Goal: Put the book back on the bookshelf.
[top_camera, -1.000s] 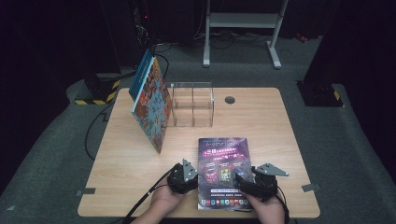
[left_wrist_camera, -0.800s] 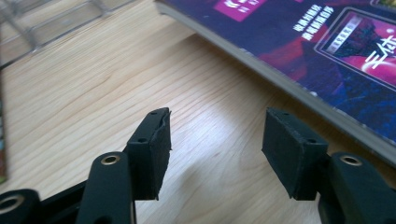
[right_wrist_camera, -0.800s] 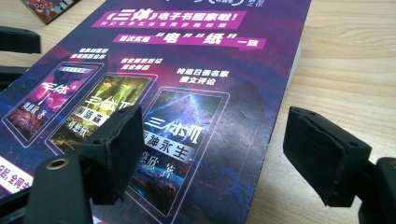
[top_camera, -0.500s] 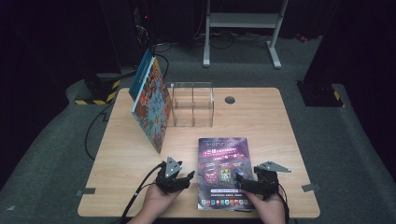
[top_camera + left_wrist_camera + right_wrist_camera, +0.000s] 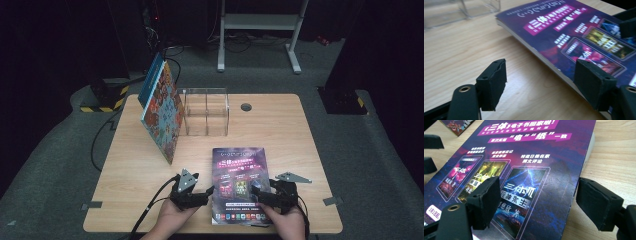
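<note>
A purple book (image 5: 238,181) lies flat near the table's front edge, cover up. My left gripper (image 5: 194,194) sits at its left edge. Its jaws have just been opening and stand open (image 5: 541,85), one pad over bare wood and the other above the book's (image 5: 564,32) side edge, which runs between them untouched. My right gripper (image 5: 272,196) is at the right edge. Its jaws have just been closing a little and remain open (image 5: 537,205). One pad hovers over the cover (image 5: 529,170), the other over the table, with the book's right edge between them.
A clear acrylic box (image 5: 206,112) stands at the middle back of the wooden table (image 5: 280,135). A colourful book (image 5: 164,117) leans tilted against the box's left side. A round cable hole (image 5: 245,106) lies to the right of the box. Dark floor surrounds the table.
The left gripper's jaws have spread wider beside the purple book's left edge. Both hands have stayed nearly in place, and the book has not moved.
</note>
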Demonstrator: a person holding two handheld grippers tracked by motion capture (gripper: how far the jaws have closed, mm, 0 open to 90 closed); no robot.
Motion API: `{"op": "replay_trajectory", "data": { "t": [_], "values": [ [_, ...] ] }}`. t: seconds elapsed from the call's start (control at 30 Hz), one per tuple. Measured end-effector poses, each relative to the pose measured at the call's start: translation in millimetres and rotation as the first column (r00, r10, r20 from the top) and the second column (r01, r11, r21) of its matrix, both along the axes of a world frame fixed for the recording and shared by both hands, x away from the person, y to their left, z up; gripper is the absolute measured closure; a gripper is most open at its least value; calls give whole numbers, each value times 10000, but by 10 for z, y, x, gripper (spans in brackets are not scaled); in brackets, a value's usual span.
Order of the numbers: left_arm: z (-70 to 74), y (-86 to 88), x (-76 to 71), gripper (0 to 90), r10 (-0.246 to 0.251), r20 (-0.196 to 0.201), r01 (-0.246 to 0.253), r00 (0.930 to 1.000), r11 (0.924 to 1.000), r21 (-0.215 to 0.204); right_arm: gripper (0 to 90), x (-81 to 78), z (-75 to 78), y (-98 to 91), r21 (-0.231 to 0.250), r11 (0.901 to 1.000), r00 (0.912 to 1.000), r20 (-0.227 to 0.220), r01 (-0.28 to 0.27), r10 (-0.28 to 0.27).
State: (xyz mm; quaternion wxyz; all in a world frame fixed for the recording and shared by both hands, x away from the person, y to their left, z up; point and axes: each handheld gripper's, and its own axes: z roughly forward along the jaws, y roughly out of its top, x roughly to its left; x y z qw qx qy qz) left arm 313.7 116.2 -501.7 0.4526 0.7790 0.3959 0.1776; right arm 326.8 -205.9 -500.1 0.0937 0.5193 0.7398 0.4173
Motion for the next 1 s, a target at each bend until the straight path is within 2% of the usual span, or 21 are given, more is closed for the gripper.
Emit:
{"op": "replay_trajectory", "data": {
  "t": [0.17, 0.2, 0.3, 0.33, 0.4, 0.47, 0.63, 0.9, 1.0],
  "values": [
    [-18, -40, -8, 227, -337, -236, 335, 9992, 9994, -87, 230, 6, -13, -17, 352, 9994, 9998, -223, 11, -3],
    [-25, -59, -16, 227, -321, -373, 309, 9988, 9990, -330, 232, 7, -12, -18, 376, 9993, 9996, -274, 2, 9],
    [-34, -75, -13, 229, -323, -439, 303, 9985, 9985, -458, 243, 6, 0, -12, 281, 9996, 9996, -283, 12, -4],
    [-30, -53, 1, 230, -464, -355, 458, 9983, 9988, -156, 261, 5, 3, -15, 251, 9997, 9997, -248, 25, -18],
    [-34, -53, 4, 231, -496, -367, 491, 9981, 9987, -159, 314, -9, 21, -24, 128, 9999, 9999, -83, 62, -61],
    [-39, -52, 5, 232, -514, -277, 513, 9983, 9987, -42, 415, -38, 59, -36, -79, 9999, 9997, 169, 151, -150],
    [-52, -58, 6, 240, -490, -330, 493, 9983, 9987, 81, 553, -85, 133, -28, -514, 9987, 9979, 641, 42, -9],
    [-67, -43, 13, 243, -415, -284, 424, 9987, 9985, 332, 697, -139, 219, -3, -756, 9959, 9923, 1094, -502, 583],
    [-69, -25, 19, 243, -409, -220, 419, 9989, 9981, 457, 698, -144, 227, 1, -628, 9962, 9938, 901, -597, 652]
  ]
}}
